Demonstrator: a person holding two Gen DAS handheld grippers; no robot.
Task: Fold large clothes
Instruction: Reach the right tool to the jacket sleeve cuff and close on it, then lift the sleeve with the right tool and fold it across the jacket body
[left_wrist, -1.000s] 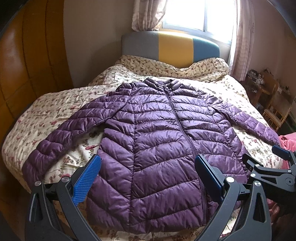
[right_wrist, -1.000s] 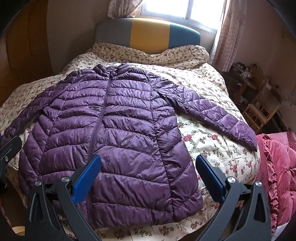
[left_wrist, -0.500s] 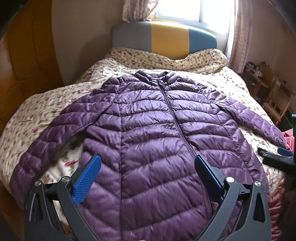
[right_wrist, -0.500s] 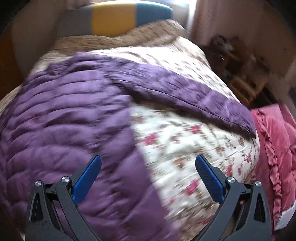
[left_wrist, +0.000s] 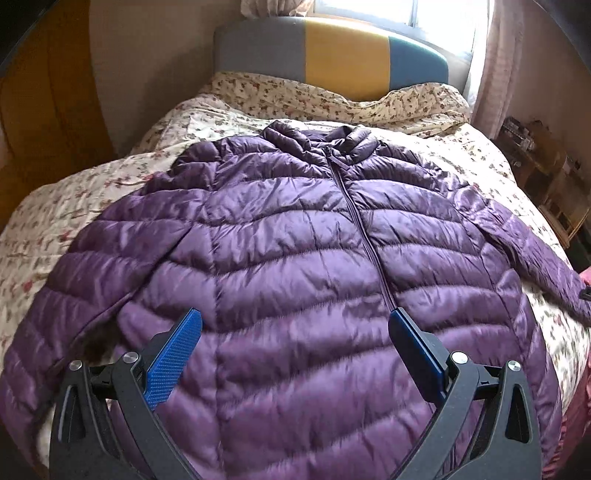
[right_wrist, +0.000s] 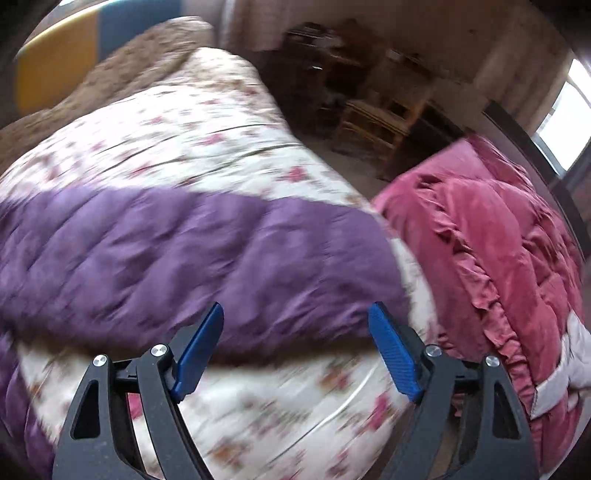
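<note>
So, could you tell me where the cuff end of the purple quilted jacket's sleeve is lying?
In the right wrist view, the sleeve crosses the floral bedspread, its cuff beside the crumpled pink quilt, ahead of the open right gripper.

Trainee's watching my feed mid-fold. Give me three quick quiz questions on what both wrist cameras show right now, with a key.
1. True or false: the purple jacket lies zipped and face up on the floral bedspread.
2. Which part of it does the right gripper face? A collar, B sleeve, C hem.
3. Fill in: the left gripper is ____.

Key: 1 true; 2 B; 3 open.
</note>
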